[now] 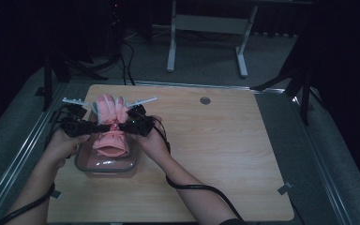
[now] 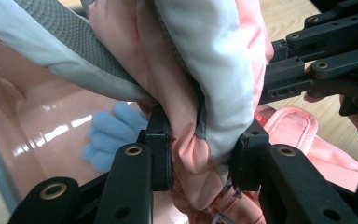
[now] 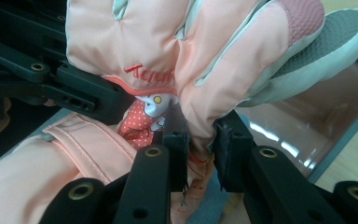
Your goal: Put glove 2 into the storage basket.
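Note:
A pink padded glove (image 1: pixel 108 107) with grey-white palm patches hangs over a clear container (image 1: pixel 105 168) at the table's left. My left gripper (image 1: pixel 103 127) comes in from the left and is shut on a fold of the glove (image 2: pixel 214 56) near its wrist. My right gripper (image 1: pixel 123 125) faces it from the right, shut on the same narrow part of the glove (image 3: pixel 158 37). In the left gripper view my left gripper (image 2: pixel 205 140) pinches bunched pink fabric. In the right gripper view my right gripper (image 3: pixel 201 135) does the same. The cuff (image 1: pixel 110 146) droops into the container.
A blue fuzzy item (image 2: pixel 109 135) lies inside the container (image 2: pixel 9 140), whose wall (image 3: pixel 349 121) stands to the right. The wooden table (image 1: pixel 225 154) has a round grommet (image 1: pixel 205 100) at the back. White desk legs (image 1: pixel 171 51) stand on the floor behind.

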### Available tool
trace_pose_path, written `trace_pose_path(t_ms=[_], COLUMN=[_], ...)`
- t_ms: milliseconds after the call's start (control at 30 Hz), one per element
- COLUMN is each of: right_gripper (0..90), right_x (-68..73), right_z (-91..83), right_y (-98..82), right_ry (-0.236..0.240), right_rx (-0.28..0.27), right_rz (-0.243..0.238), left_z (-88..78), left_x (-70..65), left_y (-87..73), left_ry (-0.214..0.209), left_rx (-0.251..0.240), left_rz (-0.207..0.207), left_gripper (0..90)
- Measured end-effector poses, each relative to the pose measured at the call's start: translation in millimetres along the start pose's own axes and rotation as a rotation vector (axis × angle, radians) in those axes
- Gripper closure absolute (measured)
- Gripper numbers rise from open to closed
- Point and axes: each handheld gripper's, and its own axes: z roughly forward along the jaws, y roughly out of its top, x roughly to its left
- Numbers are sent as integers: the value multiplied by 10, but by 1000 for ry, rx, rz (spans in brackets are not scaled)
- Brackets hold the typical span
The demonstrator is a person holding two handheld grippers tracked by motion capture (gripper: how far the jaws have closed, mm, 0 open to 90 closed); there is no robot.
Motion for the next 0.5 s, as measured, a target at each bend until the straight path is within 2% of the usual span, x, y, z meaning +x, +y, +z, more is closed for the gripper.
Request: trace_pose_path(t_ms=[200,333,433,500], right_gripper=[762,761,756,755], right_x=[-51,-41,-28,-32], right_z=[164,238,319,346], right_y=[-147,-209,-269,-285], right_ry=[-8,-13,-30,-37], right_rx=[47,66,102,116], right_rz=[17,6,-4,-10], left_z=[134,185,263,277], left_x=[76,134,175,182], left_y=[-108,-174,-248,-262], left_ry=[4,-3,0,0], left_rx=[48,67,94,91], left_rz=[-17,-34,-54,-58], left_gripper=[658,657,655,654])
